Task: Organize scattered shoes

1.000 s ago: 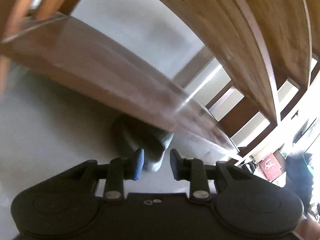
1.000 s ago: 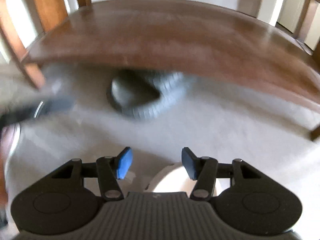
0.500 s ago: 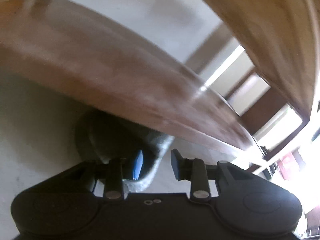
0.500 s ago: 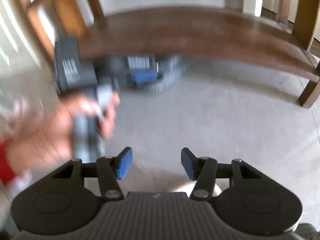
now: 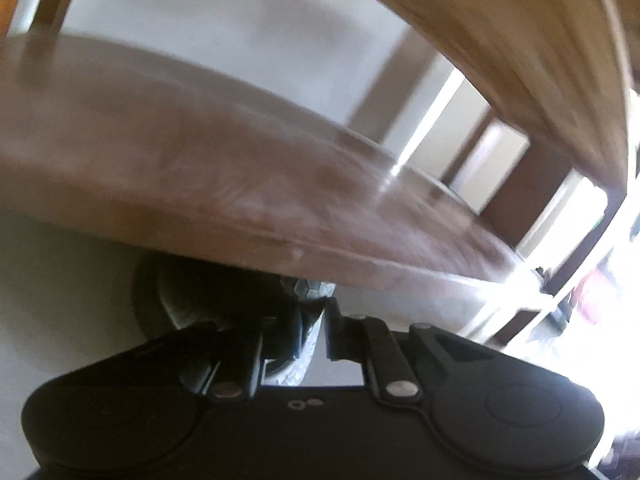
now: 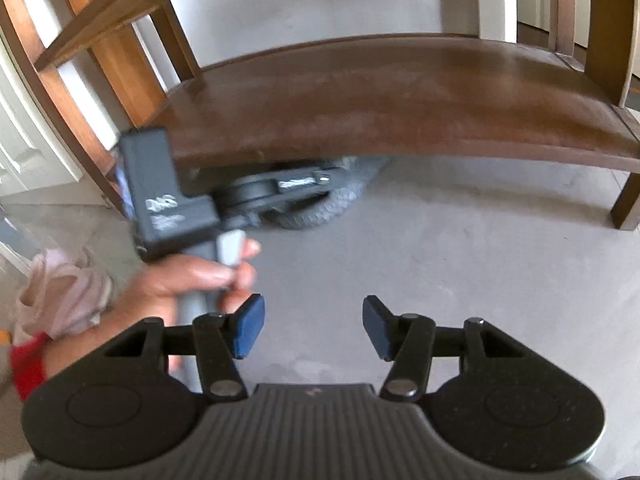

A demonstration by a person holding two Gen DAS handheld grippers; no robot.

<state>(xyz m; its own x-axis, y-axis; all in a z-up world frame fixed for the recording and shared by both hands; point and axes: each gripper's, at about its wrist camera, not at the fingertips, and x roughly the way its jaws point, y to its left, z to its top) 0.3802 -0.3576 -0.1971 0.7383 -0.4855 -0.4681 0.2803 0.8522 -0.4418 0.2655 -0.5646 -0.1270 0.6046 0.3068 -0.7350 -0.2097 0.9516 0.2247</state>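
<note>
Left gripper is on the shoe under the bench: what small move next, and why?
Probably draw the left gripper straight back, low. It looks closed on the shoe's rim, and the shoe lies under the bench, so lifting would hit the seat. The right gripper is open and idle.

Left view close under bench (image 5: 240, 184); right view farther back, sharing it.

Brown wooden bench (image 6: 400, 100), grey carpet (image 6: 460, 260)

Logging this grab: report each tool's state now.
Left tool: closed on the edge of the grey shoe under the bench.
Right tool: open, holding nothing.
</note>
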